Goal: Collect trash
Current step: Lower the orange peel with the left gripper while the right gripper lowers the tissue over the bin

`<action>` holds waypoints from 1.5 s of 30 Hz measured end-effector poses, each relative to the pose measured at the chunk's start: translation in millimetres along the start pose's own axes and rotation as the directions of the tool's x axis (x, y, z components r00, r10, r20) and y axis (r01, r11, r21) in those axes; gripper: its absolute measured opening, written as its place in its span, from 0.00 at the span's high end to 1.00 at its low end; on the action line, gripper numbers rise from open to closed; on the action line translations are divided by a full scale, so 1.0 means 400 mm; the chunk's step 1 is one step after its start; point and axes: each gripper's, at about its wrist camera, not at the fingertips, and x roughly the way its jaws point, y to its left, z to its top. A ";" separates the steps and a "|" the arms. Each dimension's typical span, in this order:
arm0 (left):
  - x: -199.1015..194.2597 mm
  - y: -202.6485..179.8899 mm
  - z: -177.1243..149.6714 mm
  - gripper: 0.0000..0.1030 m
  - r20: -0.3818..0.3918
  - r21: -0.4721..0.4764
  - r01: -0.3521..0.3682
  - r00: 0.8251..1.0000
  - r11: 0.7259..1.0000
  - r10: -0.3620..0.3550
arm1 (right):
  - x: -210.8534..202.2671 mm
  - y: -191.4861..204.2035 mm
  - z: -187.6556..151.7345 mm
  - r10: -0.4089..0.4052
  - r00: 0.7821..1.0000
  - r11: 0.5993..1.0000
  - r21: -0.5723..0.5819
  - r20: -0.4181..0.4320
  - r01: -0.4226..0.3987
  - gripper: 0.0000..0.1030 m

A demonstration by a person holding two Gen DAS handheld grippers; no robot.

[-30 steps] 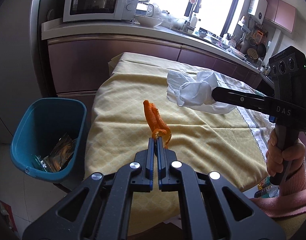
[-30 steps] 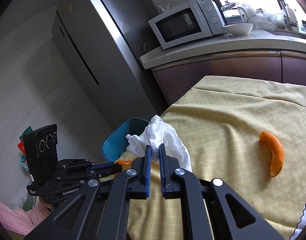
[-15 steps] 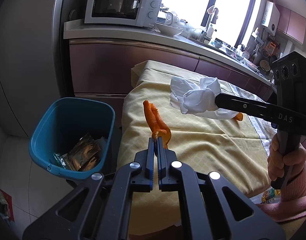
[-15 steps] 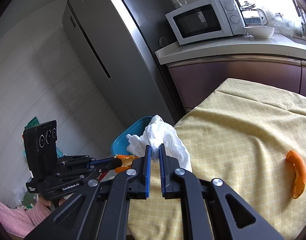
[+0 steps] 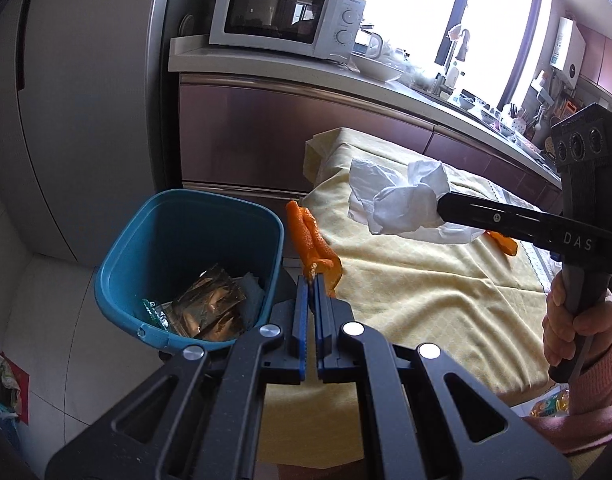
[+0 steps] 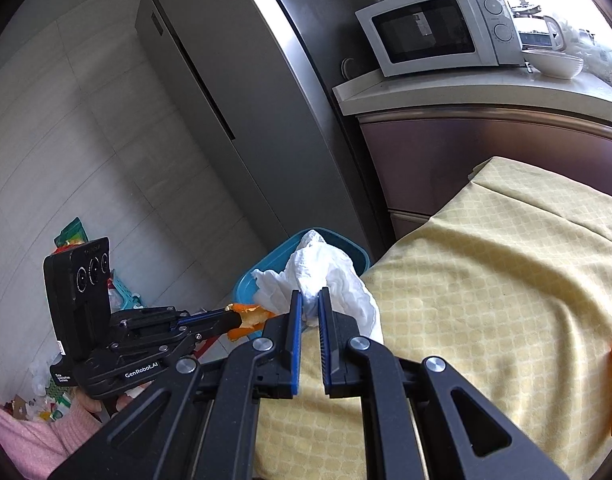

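Left wrist view: left gripper (image 5: 313, 280) was clamped on peel (image 5: 310, 237), held beside bin (image 5: 123, 240) rim. Right gripper (image 6: 310, 294) was clamped on tissue (image 6: 326, 270) above yellow tablecloth (image 6: 506, 280) edge; second peel (image 5: 504, 242) lay on cloth, kitchen counter (image 5: 306, 68) behind.

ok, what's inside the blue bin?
The blue bin holds crumpled brownish foil wrappers, a green-printed wrapper and a grey scrap. Anything beneath them is covered.
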 end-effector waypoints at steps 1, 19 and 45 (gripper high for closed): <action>0.000 0.009 0.000 0.97 0.000 -0.007 -0.005 1.000 1.000 0.005 | 0.007 0.001 0.002 0.001 1.000 1.000 -0.004 -0.004 -0.001 0.93; 0.013 0.096 0.003 0.97 -0.007 -0.077 -0.067 0.998 0.995 0.067 | 0.116 0.047 0.037 0.023 0.998 0.999 -0.048 -0.067 -0.026 0.93; 0.067 0.157 0.003 0.97 -0.041 -0.134 -0.128 0.992 0.983 0.123 | 0.247 0.037 0.061 0.031 0.987 0.999 -0.024 -0.155 -0.035 0.93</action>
